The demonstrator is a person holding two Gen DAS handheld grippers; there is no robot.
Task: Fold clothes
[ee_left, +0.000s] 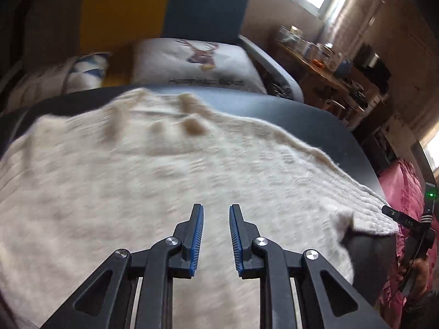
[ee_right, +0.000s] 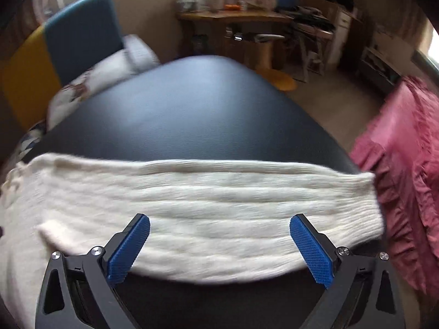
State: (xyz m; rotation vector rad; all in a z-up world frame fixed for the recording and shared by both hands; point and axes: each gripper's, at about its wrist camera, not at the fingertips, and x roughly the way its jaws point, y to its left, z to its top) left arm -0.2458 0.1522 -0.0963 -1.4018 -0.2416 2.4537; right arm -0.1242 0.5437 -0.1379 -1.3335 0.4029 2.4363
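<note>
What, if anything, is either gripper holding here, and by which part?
Nothing is held. The left gripper and the right gripper both have their jaws apart over the white sweater, with nothing between them.

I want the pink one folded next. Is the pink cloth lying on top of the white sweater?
No, the pink cloth sits off to the side, past the edge of the black table, while the white sweater lies uncovered.

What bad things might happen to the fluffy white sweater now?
The white knit sweater reaches the right edge of the black table, so a tug might drag it off toward the pink ruffled fabric. The left gripper is only slightly open and may pinch too little knit. The right gripper is wide open above it and holds nothing, so one side could slip.
</note>
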